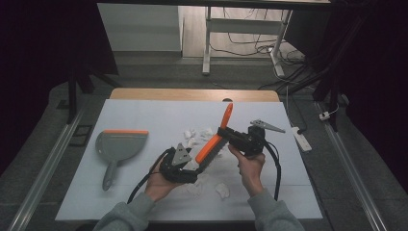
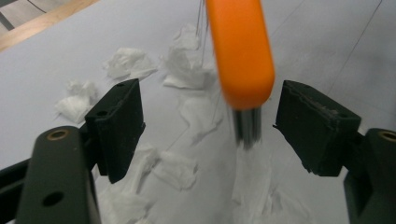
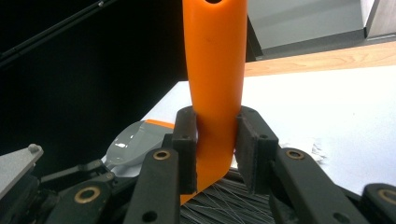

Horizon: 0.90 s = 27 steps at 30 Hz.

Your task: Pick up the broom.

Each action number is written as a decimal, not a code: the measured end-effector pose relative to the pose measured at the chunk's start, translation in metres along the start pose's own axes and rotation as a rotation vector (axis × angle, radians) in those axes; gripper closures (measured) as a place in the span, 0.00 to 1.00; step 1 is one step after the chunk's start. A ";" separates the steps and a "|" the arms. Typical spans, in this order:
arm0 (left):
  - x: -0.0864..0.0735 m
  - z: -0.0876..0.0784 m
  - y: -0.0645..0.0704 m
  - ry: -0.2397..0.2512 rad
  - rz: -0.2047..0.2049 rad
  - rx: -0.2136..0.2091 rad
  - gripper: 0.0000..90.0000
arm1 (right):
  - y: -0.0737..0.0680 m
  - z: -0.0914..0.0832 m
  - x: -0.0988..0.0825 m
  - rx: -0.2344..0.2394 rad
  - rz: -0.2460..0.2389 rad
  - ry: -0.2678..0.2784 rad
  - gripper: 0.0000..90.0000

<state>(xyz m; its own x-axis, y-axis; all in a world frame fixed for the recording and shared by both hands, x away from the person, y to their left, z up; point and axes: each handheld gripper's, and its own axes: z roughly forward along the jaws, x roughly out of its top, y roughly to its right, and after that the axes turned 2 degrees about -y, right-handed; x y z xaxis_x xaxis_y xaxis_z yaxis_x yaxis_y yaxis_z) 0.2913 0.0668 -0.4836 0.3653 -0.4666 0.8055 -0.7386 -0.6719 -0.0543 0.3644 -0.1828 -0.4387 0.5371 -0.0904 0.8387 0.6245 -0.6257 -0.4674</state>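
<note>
A hand brush point(image 1: 210, 144) with an orange back and dark bristles slants over the middle of the white table point(image 1: 144, 115). My right gripper point(image 1: 222, 132) is shut on its orange handle point(image 3: 217, 70), and both pads press the handle's sides above the bristles point(image 3: 224, 200). My left gripper point(image 1: 196, 166) stands open at the brush's lower end. In the left gripper view the rounded orange tip point(image 2: 240, 51) and a tuft of bristles point(image 2: 246, 126) hang between the jaws, touching neither pad point(image 2: 119, 121). Crumpled white paper scraps point(image 1: 197, 134) lie under and around the brush.
A grey dustpan point(image 1: 120, 144) with an orange lip lies flat at the table's left, handle toward me. More paper wads point(image 1: 222, 190) sit near the front edge. A wooden strip point(image 1: 192, 94) runs along the table's far side, with desk legs and cables on the floor beyond.
</note>
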 end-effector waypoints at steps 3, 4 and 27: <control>0.002 0.008 0.002 0.023 -0.011 0.002 0.33 | -0.001 0.001 -0.002 0.011 0.018 0.009 0.78; 0.002 0.010 0.002 0.031 -0.016 0.001 0.35 | -0.002 0.002 -0.003 0.014 0.021 0.012 0.78; 0.004 0.018 -0.009 0.037 -0.078 -0.046 0.89 | -0.011 0.007 -0.008 0.035 -0.014 0.004 0.77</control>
<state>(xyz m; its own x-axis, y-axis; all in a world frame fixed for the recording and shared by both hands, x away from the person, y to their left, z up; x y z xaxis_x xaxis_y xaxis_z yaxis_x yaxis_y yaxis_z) 0.3099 0.0610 -0.4910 0.4017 -0.3918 0.8277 -0.7346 -0.6776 0.0358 0.3568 -0.1694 -0.4424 0.5260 -0.0855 0.8462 0.6512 -0.5994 -0.4654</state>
